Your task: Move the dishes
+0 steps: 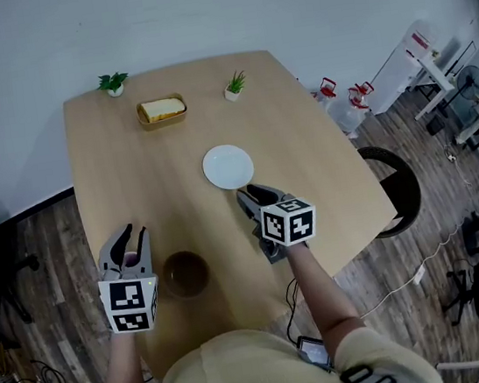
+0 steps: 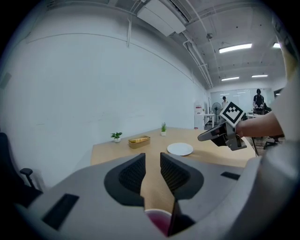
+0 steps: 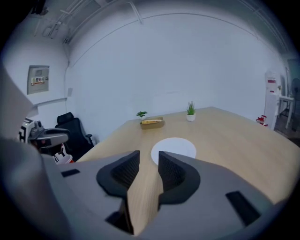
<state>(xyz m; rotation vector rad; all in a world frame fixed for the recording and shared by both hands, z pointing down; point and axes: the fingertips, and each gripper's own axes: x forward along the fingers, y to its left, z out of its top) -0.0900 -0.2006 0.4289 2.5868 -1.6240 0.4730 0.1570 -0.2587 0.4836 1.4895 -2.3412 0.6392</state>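
Observation:
A white plate (image 1: 228, 166) lies empty near the middle of the wooden table (image 1: 112, 169). A dark brown bowl (image 1: 185, 273) stands near the table's front edge. My left gripper (image 1: 131, 235) hovers just left of the bowl, open by a narrow gap with nothing in it. My right gripper (image 1: 253, 195) is a little in front of the plate, apart from it and pointing at it, also slightly open and empty. The plate (image 3: 173, 147) shows just beyond the right gripper (image 3: 148, 161). In the left gripper view the plate (image 2: 180, 149) lies far ahead of the left gripper (image 2: 153, 161).
A low basket holding bread (image 1: 162, 110) sits at the table's far side between two small potted plants (image 1: 114, 83) (image 1: 235, 85). A black office chair (image 3: 70, 131) stands left of the table, a round dark stool (image 1: 398, 186) to its right.

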